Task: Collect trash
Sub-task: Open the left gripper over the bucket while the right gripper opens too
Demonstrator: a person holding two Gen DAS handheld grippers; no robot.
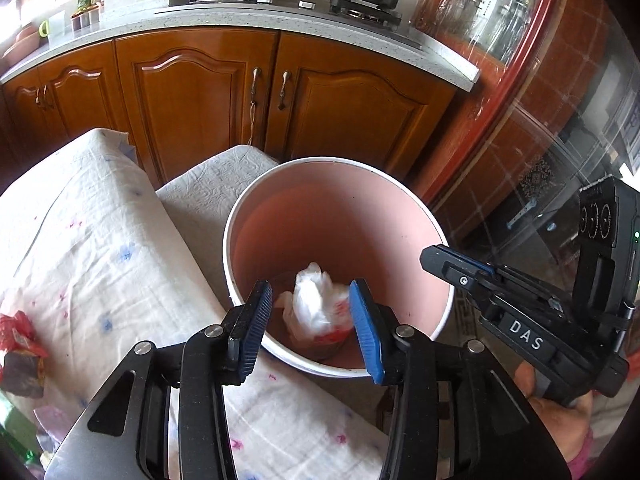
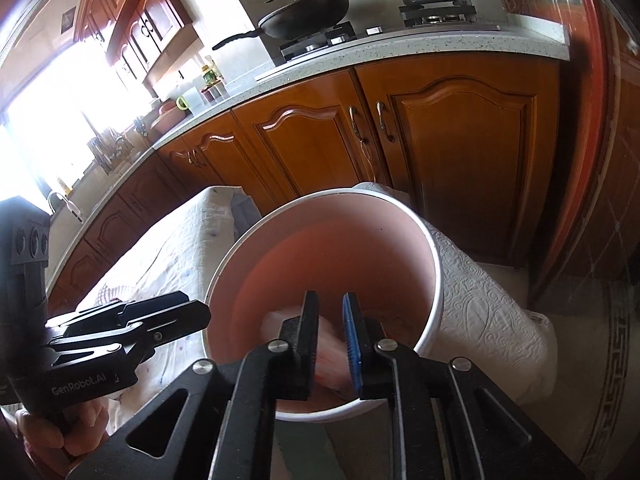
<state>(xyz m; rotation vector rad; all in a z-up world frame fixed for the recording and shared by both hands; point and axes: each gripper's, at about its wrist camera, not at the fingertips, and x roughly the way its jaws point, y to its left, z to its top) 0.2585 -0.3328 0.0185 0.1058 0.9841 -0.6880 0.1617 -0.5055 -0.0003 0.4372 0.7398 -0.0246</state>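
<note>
While hovering over the pink bucket with jaws spread wide and empty, hold the left gripper level and clear of the rim. Below, between its pads in the left wrist view: the crumpled white bag, lying at the bottom of the bucket, so probably nothing more to let go of here. At 3 o'clock in that view, the right gripper, fingers drawn nearly together, nothing seen held (its own view shows only a blur behind the narrow gap). Likely next: the red wrapper at 9 o'clock on the flowered cloth, well apart from the bucket. Lift straight up before swinging toward 9 o'clock, to avoid knocking the rim. Come down on the wrapper from above, pinch only the plastic, not the cloth under it. Leave the right gripper parked at 3 o'clock, out of the path.
</note>
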